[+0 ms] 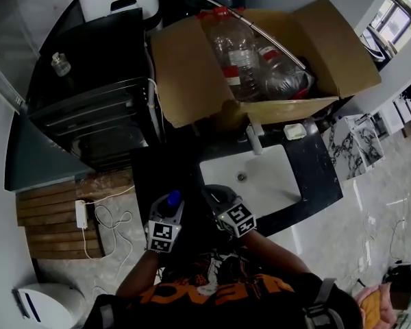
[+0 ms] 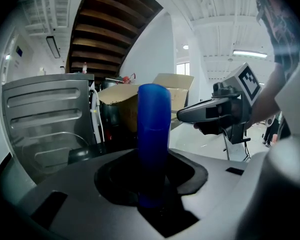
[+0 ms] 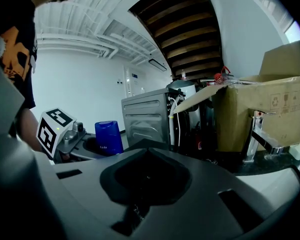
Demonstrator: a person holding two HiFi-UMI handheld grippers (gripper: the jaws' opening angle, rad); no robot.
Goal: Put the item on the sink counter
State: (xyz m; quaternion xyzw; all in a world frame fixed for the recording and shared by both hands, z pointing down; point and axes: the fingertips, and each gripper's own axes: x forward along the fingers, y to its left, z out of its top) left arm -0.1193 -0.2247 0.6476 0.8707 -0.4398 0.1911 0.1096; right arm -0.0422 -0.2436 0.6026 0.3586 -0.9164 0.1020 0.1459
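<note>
Left gripper [image 2: 152, 156] pinches the blue item [image 2: 153, 129].
Right gripper [image 3: 144, 145], just beside it, has jaws pressed together, empty; the sink [image 1: 264, 178] is ahead.

dim head view, bright ceiling lights, fisheye-warped edges.

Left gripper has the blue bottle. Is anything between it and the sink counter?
Nothing visible. The blue bottle in the left gripper faces a bare dark stretch of counter left of the basin. The right gripper is off to its right, and the cardboard box sits farther back.
</note>
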